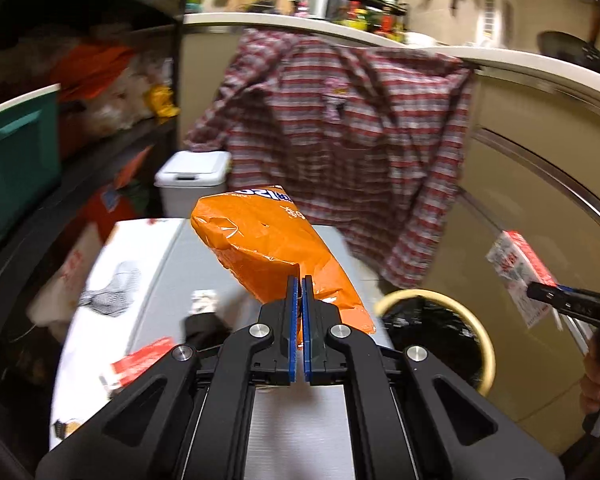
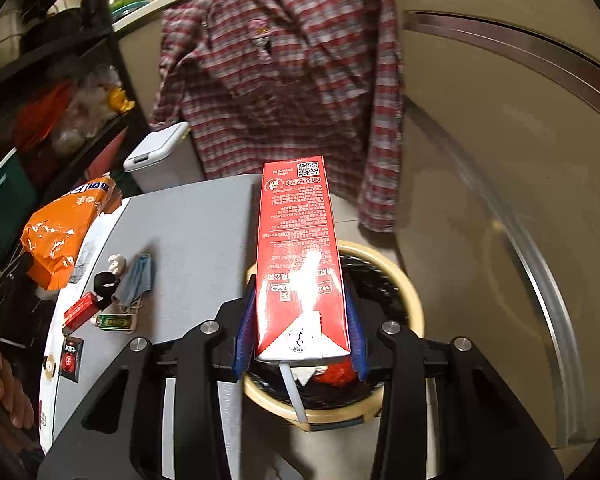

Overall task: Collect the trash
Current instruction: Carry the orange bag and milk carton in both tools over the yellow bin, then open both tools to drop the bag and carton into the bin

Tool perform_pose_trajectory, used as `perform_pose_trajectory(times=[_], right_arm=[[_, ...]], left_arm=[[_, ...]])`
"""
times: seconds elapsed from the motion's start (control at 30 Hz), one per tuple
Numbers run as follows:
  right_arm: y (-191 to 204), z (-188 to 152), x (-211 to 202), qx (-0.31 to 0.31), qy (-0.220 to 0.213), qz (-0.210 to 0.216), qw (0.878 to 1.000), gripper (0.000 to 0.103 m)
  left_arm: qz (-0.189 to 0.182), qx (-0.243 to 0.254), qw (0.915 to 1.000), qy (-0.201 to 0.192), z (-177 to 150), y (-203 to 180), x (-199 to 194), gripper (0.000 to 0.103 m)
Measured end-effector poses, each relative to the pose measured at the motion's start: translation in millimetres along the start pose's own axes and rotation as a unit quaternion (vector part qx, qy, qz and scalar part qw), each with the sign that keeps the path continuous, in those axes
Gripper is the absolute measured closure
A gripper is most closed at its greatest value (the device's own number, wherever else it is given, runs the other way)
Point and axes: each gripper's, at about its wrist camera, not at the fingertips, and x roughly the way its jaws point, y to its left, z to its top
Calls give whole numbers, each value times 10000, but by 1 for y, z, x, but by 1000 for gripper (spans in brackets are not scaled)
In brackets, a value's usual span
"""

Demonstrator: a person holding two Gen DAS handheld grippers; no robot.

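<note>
Behind the work surface, a red-and-grey plaid shirt (image 1: pixel 340 152) hangs from the edge of a white counter (image 1: pixel 500 60), draped down over a beige cabinet front. Dark shelving (image 1: pixel 100 140) at left holds a teal bin (image 1: pixel 16 168) and bagged clutter. A white lidded bin (image 2: pixel 160 152) stands on the floor between the shelving and the shirt.

Grey table (image 2: pixel 196 232): flat top, with a white printed sheet along its left side.

Waste basket (image 2: pixel 412 304): tan rim, black liner, standing just beside the table's right edge. Crumpled red and white scraps lie inside it.

Orange snack bag (image 1: pixel 268 248): crinkled, lifted clear of the table. Left gripper (image 1: pixel 300 292): blue pads nearly together, pinching the bag's lower edge.

Red carton (image 2: pixel 300 256): long, printed with white text and a QR code near its far end. Right gripper (image 2: pixel 300 336): pads set at carton width, clamping its near end from both sides. The carton is held directly above the basket opening, not touching the rim.

Small items left on the table, grouped near its left side: blue face mask (image 2: pixel 136 280), black ring-shaped piece (image 2: pixel 106 282) touching the mask, white crumpled wad (image 2: pixel 116 264), small red box (image 2: pixel 82 312), green pack (image 2: pixel 116 323), dark sachet (image 2: pixel 70 360).
</note>
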Motion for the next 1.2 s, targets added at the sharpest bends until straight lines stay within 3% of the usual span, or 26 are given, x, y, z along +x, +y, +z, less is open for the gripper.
perform_pose_trajectory(times=[0.2,0.57,0.77,1.0,1.2], right_arm=[[-18,2,-9,151,-58,-91,9998,64],[-25,6,-19,207,-160,-129,9996,64],[-29,4,-19,232,-147,-119,9996,64],[-31,4,-15,224,-100,-84,9997,64],[-31,6,-10,181,-60,-59,9998,64]], left_arm=[[-544,379,9978,77,-6,-46,2,101],[-1336,917,9863,323,-22,-109,17,101],[-1544,1155,9797,545,-31,-125,26,101],[-1906,1444,9653,1053,-43,-141,39,101],[-1947,1555,9615,1158,-49,-148,41,101]])
